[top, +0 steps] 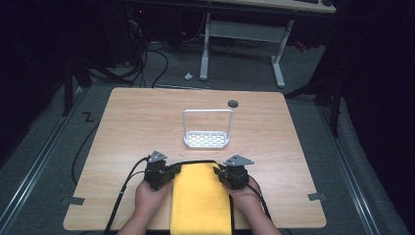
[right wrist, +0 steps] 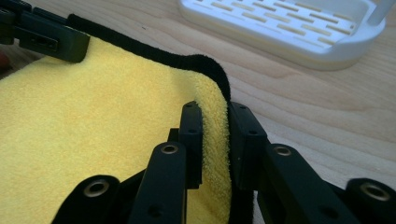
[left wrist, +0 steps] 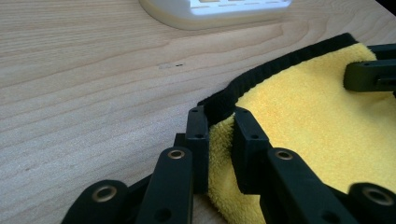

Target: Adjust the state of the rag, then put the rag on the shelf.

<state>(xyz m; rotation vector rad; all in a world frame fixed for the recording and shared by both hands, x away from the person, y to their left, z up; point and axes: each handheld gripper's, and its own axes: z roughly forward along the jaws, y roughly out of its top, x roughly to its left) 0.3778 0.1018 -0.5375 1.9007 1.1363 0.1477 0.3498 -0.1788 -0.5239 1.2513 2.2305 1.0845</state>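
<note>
A yellow towel (top: 200,196) with a black border lies at the table's near edge, between the person's two hands. My left gripper (top: 171,172) holds its far left corner. In the left gripper view the jaws (left wrist: 220,126) pinch the yellow pile and black hem (left wrist: 261,77). My right gripper (top: 221,172) is at the far right corner. Its jaws (right wrist: 215,121) are shut on the raised towel edge (right wrist: 212,88). Each gripper view shows the other gripper's jaw resting on the cloth, the right gripper (left wrist: 369,74) in one and the left gripper (right wrist: 46,35) in the other.
A white slotted rack (top: 206,140) with a tall wire handle stands just beyond the towel, seen also as the rack base (left wrist: 215,11) and the rack base (right wrist: 289,28). The wooden table (top: 147,122) has a dark round grommet (top: 233,103) at the back. A white desk frame (top: 240,29) stands farther off.
</note>
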